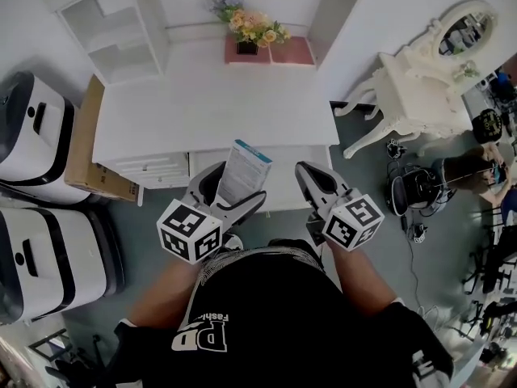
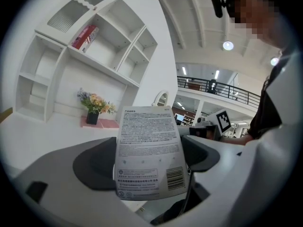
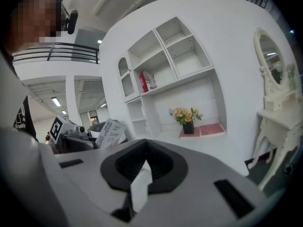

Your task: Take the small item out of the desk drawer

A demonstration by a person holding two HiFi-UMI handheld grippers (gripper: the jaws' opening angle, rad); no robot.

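A flat white packet (image 1: 243,170) with a blue top edge stands upright between the fingers of my left gripper (image 1: 229,191), which is shut on it. In the left gripper view the packet's printed back with a barcode (image 2: 149,150) fills the middle. The packet (image 3: 110,132) also shows at the left of the right gripper view. My right gripper (image 1: 312,174) hangs beside it with jaws together and nothing in them. Both grippers hover above the front of the white desk (image 1: 161,111), where the middle drawer (image 1: 287,186) looks pulled out.
A flower pot (image 1: 249,32) on a pink mat (image 1: 289,52) sits at the desk's back, under white shelves (image 1: 109,23). A cardboard box (image 1: 83,144) and white machines (image 1: 32,136) stand at the left. A white vanity table (image 1: 416,87) and floor clutter (image 1: 412,192) lie at the right.
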